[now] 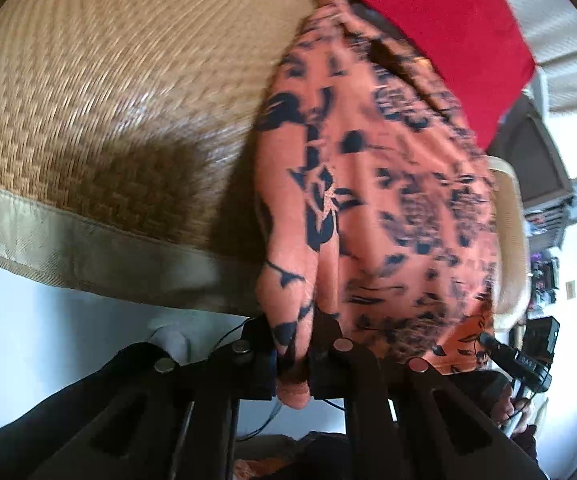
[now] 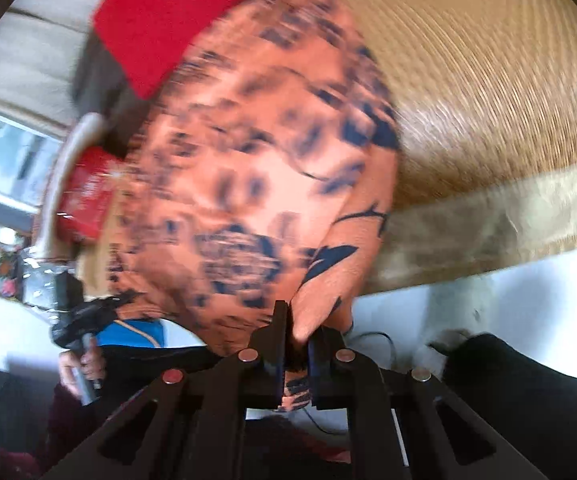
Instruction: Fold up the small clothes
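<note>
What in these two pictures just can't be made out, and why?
- Orange patterned garment: its type and full shape; it fills both wrist views, and the right wrist view is motion-blurred.
- Red cloth: cut off by the top edge and partly behind the garment.
- Woven mat: the part under the garment is hidden.
- Left gripper and right gripper: cloth covers the pad faces; both jaws are shut on it.

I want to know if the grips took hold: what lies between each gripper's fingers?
A bunched edge of the orange dark-printed garment sits pinched in the left gripper in the left wrist view, and in the right gripper in the right wrist view.
</note>
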Available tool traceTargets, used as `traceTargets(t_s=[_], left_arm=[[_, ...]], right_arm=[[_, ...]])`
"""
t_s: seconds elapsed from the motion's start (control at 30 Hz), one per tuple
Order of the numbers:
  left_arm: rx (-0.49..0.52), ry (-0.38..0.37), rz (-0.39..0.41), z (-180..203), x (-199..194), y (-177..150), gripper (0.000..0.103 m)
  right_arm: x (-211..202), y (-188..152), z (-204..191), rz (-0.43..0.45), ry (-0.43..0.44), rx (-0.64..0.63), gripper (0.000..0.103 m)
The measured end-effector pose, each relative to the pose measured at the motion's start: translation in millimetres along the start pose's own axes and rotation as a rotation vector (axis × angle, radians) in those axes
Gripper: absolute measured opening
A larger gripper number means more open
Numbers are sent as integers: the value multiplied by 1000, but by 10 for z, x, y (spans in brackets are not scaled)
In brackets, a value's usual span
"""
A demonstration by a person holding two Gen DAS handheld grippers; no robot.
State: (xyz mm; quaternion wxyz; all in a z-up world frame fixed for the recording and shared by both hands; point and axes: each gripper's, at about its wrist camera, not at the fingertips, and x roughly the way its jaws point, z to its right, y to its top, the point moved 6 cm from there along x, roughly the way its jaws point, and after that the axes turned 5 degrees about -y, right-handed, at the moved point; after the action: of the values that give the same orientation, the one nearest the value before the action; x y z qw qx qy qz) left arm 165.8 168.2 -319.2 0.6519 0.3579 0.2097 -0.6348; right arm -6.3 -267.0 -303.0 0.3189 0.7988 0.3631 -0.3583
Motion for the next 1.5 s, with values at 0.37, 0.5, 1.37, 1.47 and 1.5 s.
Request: traceTargets(t_s=[0.37, 0.5, 1.37, 1.47, 1.5], left_arm=[[82, -125, 112, 607, -632, 801, 10], [107, -113, 148, 762, -646, 1412, 10], [-263, -211, 389, 46, 115, 3199, 70], [-253, -201, 368, 96, 53, 3158, 70], [-260, -212, 377, 108, 48, 3151, 70]], right_arm=[[-677, 888, -507, 220, 113, -14, 9], [-679, 1550, -542, 307, 104, 32, 9], [23, 3805, 76, 481, -59, 232, 101], [94, 3815, -88, 472, -116, 157, 100], [116, 3814, -118, 467, -143, 140, 99]])
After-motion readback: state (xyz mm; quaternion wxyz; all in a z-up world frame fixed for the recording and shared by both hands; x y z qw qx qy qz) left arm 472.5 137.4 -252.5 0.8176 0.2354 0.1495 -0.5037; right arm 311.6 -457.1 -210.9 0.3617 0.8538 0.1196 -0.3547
